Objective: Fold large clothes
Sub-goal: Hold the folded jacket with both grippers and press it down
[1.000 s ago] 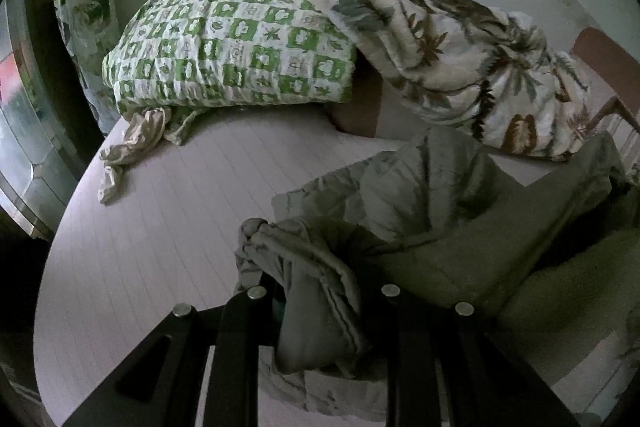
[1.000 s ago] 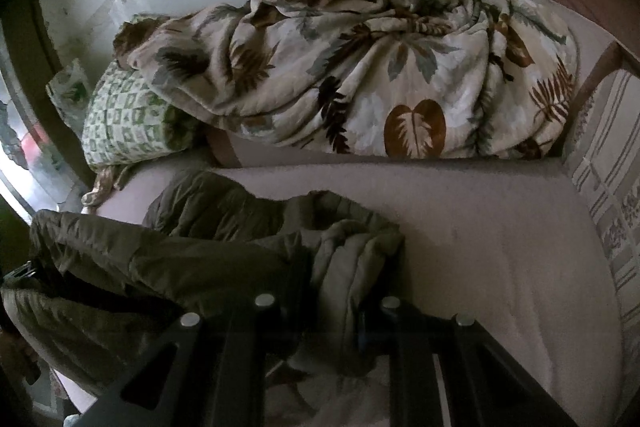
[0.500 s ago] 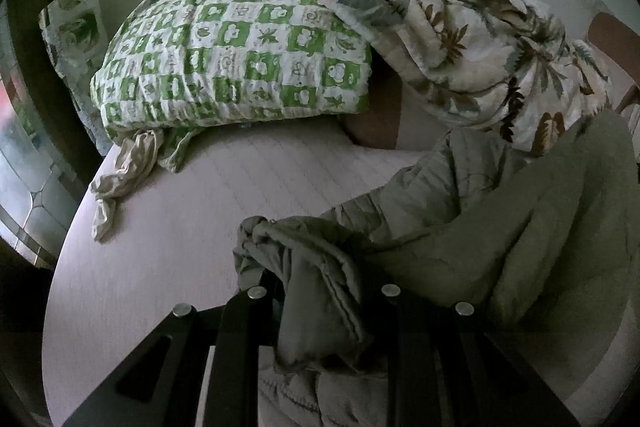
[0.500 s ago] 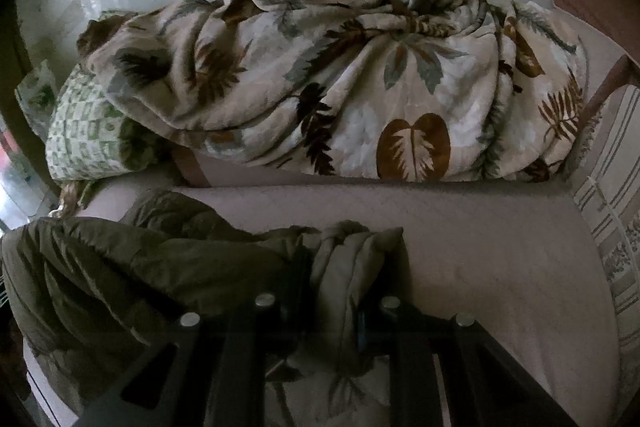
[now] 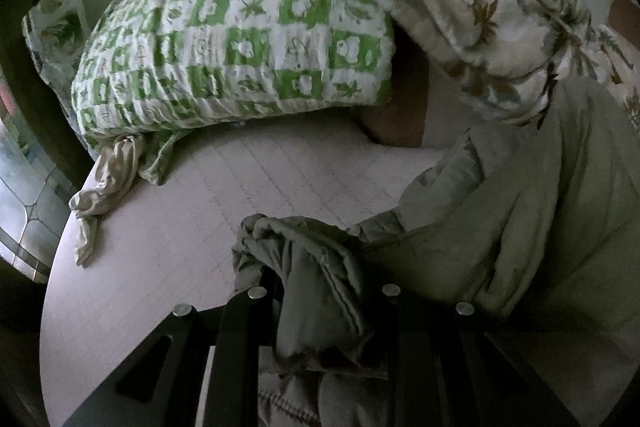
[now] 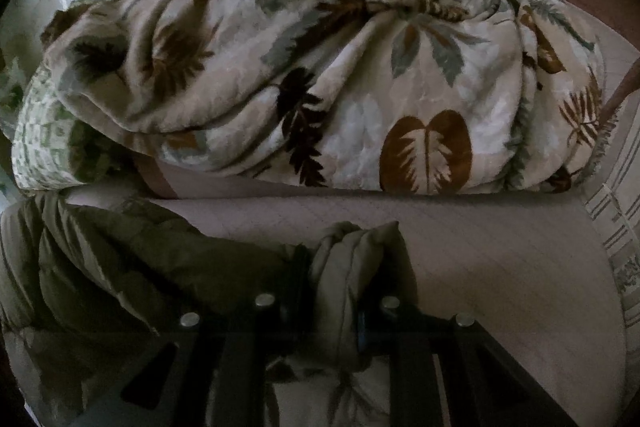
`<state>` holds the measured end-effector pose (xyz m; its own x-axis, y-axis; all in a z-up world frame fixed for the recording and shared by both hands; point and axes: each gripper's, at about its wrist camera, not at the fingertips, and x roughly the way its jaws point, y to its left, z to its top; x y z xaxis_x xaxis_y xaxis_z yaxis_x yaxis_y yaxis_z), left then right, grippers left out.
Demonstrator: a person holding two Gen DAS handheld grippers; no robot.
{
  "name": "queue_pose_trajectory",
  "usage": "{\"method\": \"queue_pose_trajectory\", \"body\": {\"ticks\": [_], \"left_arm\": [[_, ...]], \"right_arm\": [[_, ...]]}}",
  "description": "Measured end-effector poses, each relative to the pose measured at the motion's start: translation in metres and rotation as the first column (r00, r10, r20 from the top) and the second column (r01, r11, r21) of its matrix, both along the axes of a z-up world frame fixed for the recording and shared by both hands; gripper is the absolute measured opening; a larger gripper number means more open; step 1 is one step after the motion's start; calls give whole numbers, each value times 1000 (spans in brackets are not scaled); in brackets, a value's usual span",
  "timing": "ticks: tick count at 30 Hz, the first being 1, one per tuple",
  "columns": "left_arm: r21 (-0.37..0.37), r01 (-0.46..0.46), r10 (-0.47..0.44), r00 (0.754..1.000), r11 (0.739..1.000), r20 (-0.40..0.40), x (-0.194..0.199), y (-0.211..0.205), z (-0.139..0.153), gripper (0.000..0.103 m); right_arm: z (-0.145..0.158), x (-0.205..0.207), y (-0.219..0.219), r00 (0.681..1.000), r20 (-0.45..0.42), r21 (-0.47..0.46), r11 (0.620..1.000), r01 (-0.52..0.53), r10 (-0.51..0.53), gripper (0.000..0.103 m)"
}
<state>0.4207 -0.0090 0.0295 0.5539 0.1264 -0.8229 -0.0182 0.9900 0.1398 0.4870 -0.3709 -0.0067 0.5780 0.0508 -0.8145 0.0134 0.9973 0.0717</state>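
Two claws are gripping a padded olive jacket [image 5: 500,227] over a pale bed [image 5: 168,287]. The left claw [image 5: 320,307] is clamping a bunched end of the jacket between its fingers; the right claw [image 6: 328,311] is pinching a thick quilted fold. The jacket [image 6: 120,267] is stretching between them, its long axis running across the bed, roughly side to side. A green checked pillow [image 5: 240,43] and a leaf-print blanket [image 6: 320,67] are lying along the wall beyond.
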Motion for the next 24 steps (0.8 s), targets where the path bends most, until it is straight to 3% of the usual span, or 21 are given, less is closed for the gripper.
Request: {"method": "queue_pose_trajectory", "body": {"ticks": [11, 24], "left_arm": [[-35, -49, 47, 996, 998, -72, 48, 9, -33, 24], [-48, -58, 52, 992, 997, -118, 76, 9, -68, 26]], "right_arm": [[-37, 48, 16, 996, -87, -90, 996, -3, -4, 19], [-90, 76, 18, 985, -168, -104, 995, 8, -25, 19]]}}
